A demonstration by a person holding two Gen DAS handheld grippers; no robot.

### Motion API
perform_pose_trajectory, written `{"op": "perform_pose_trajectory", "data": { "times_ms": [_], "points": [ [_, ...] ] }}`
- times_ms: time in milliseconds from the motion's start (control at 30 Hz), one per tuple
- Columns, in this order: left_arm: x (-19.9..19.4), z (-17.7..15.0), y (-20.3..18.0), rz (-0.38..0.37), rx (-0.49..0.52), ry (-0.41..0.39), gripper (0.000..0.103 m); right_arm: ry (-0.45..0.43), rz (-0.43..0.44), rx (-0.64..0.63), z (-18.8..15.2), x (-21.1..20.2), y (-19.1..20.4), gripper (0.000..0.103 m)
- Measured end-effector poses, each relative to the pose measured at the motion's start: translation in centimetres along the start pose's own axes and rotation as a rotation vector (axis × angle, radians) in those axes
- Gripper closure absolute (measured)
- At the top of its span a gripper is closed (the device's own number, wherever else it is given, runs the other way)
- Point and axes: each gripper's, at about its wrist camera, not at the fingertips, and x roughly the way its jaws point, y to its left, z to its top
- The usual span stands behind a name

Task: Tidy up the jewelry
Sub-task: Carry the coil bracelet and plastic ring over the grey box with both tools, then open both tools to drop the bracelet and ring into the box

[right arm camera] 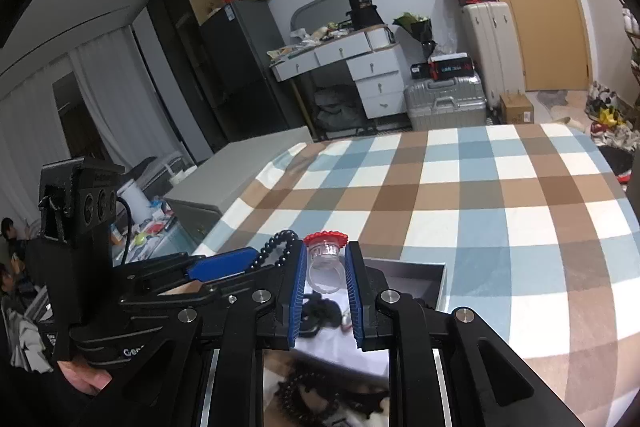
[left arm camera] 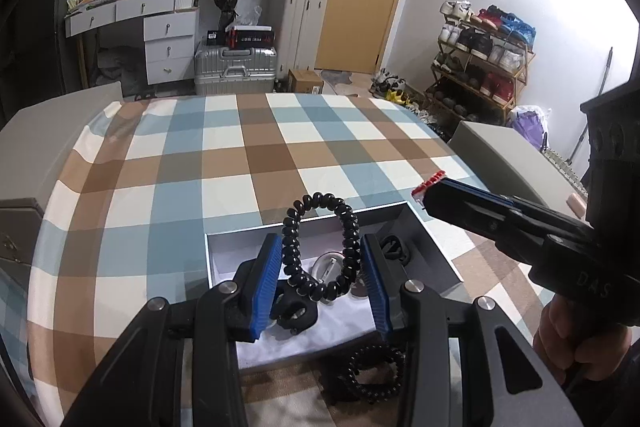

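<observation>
Left wrist: black coiled bracelet (left arm camera: 320, 247) (glossy, spring-like) stands upright between jaws.

**Materials and Finish**

Surface (left arm camera: 168, 163): checked woven cloth, matt. Coil bracelet (left arm camera: 320, 247): glossy black plastic, ribbed. Ring (right arm camera: 326, 265): clear glossy plastic, red scalloped top. Box (left arm camera: 424, 247): smooth matt card, white cloth lining. Claw pads (left arm camera: 264, 283): blue ribbed rubber; arms matt black plastic, polished metal pins.
</observation>
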Motion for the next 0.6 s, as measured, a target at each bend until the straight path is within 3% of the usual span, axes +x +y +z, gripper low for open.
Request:
{"op": "perform_pose_trajectory", "data": {
  "times_ms": [600],
  "points": [
    [2.7, -0.2, 0.2, -0.016, -0.003, 0.067, 0.069, 0.096, -0.012, 0.008, -0.8, 3.4, -1.7, 0.082]
  ]
}}
